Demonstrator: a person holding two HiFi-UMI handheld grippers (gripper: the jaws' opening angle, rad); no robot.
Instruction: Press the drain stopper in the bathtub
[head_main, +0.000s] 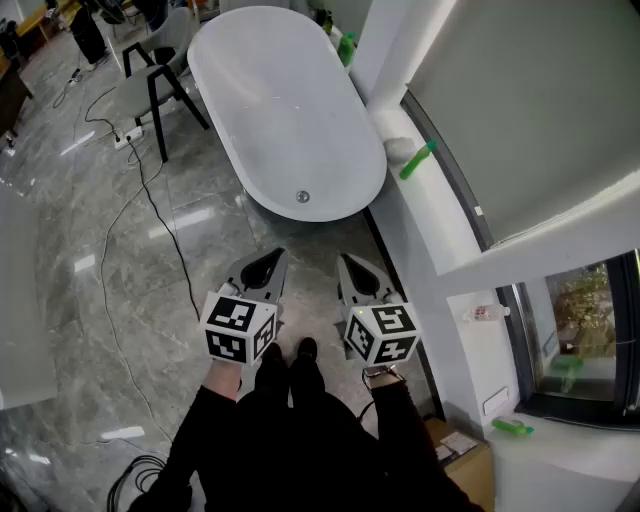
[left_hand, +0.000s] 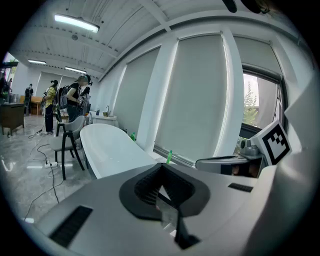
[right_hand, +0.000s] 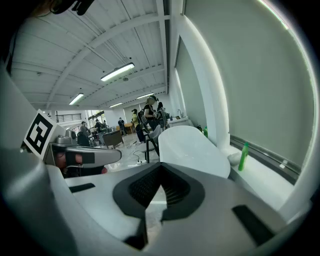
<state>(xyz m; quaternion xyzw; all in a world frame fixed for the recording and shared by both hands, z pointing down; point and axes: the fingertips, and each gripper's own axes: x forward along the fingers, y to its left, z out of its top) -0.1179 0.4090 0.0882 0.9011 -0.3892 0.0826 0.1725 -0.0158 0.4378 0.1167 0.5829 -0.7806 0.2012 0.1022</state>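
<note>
The white oval bathtub (head_main: 285, 110) stands on the grey floor ahead of me, and its small round metal drain stopper (head_main: 302, 197) sits at the near end of the basin. My left gripper (head_main: 268, 262) and right gripper (head_main: 352, 266) hang side by side over the floor, short of the tub's near rim. Both are shut with nothing held. From the left gripper view the tub (left_hand: 111, 148) lies beyond the closed left gripper (left_hand: 161, 171); the right gripper view shows the tub (right_hand: 190, 146) past the closed right gripper (right_hand: 160, 170). The stopper is hidden in both gripper views.
A window ledge (head_main: 440, 215) runs along the tub's right side with a green bottle (head_main: 418, 160) and a white object (head_main: 397, 150) on it. A dark-legged chair (head_main: 150, 85) and floor cables (head_main: 150, 215) lie left. A cardboard box (head_main: 458, 452) sits near right. People stand far back (left_hand: 75, 97).
</note>
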